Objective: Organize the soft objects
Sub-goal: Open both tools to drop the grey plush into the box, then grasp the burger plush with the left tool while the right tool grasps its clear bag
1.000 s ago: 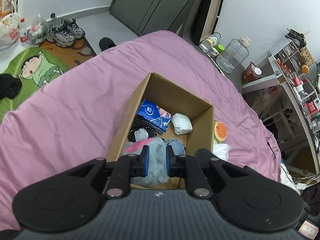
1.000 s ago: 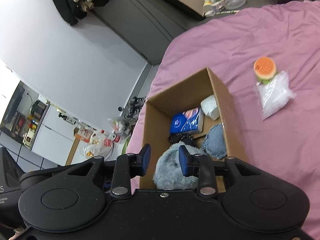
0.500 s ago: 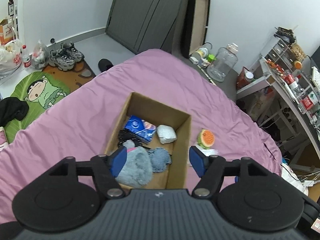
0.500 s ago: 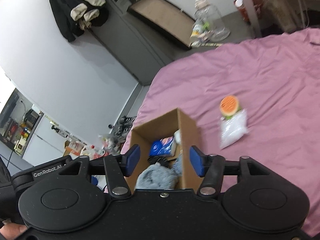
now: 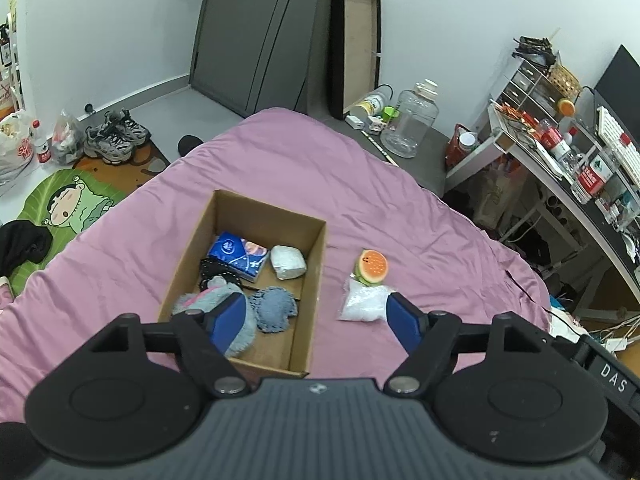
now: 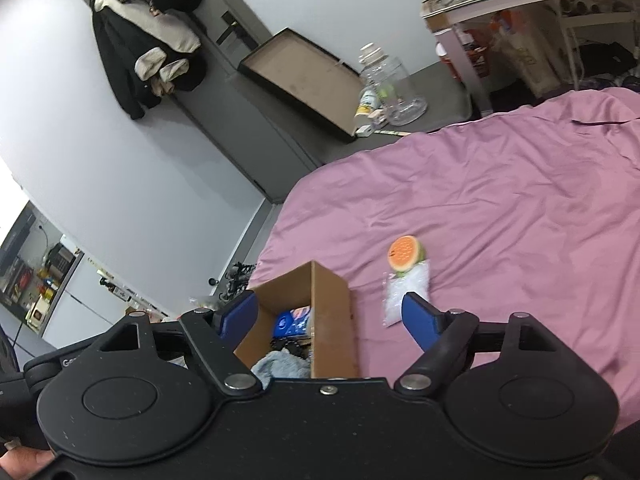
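An open cardboard box (image 5: 312, 280) sits on the pink bed sheet (image 5: 400, 200). Inside lie a grey fluffy plush (image 5: 208, 300), a blue knitted piece (image 5: 274, 308), a blue tissue pack (image 5: 238, 256), a white wrapped bundle (image 5: 287, 262) and a black item (image 5: 216, 270). An orange watermelon-shaped soft toy (image 5: 372, 267) and a clear bag of white filling (image 5: 364, 302) lie right of the box. My left gripper (image 5: 316, 320) is open and empty above the box's near edge. My right gripper (image 6: 332, 318) is open and empty, above the box (image 6: 332, 316) and the bag (image 6: 406, 292).
Beyond the bed's far end are a clear water jug (image 5: 408, 124), a leaning dark tray (image 5: 354, 48) and a grey wardrobe (image 5: 256, 32). A cluttered desk (image 5: 560, 160) stands at right. Shoes (image 5: 116, 136) and a cartoon mat (image 5: 68, 208) lie on the floor at left.
Both grippers have opened wide, let go of the grey plush in the box, and pulled up and back, so the box looks smaller.
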Motion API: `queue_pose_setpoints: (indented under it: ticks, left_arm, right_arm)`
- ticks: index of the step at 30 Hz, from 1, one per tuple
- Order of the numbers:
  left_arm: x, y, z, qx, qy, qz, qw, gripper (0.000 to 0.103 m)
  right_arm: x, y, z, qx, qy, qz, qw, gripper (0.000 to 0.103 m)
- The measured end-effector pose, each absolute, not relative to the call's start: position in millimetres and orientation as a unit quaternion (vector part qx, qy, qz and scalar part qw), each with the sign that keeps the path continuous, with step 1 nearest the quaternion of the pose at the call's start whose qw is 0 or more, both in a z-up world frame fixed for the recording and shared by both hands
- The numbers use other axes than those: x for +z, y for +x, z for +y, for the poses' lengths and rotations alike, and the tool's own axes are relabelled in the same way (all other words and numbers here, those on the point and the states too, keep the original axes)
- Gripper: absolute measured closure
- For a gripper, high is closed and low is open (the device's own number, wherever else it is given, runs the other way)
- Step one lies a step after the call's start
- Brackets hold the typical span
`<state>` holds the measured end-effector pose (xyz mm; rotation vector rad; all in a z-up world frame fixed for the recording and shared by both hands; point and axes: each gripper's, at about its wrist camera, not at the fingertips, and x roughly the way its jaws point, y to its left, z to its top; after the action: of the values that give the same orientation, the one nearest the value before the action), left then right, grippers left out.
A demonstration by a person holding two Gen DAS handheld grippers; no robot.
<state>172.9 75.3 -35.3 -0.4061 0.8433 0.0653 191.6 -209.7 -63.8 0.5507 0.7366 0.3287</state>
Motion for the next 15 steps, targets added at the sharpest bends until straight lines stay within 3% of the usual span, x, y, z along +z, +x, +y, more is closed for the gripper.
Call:
queue_pose_setpoints:
  ticks: [15]
  left_arm:
    - [-37.0,188.1,31.6,0.028,-0.176,0.410,0.894,0.026]
  right_arm:
    - [-83.7,200.3,-250.2,0.143,0.311,0.357,0.869,0.025]
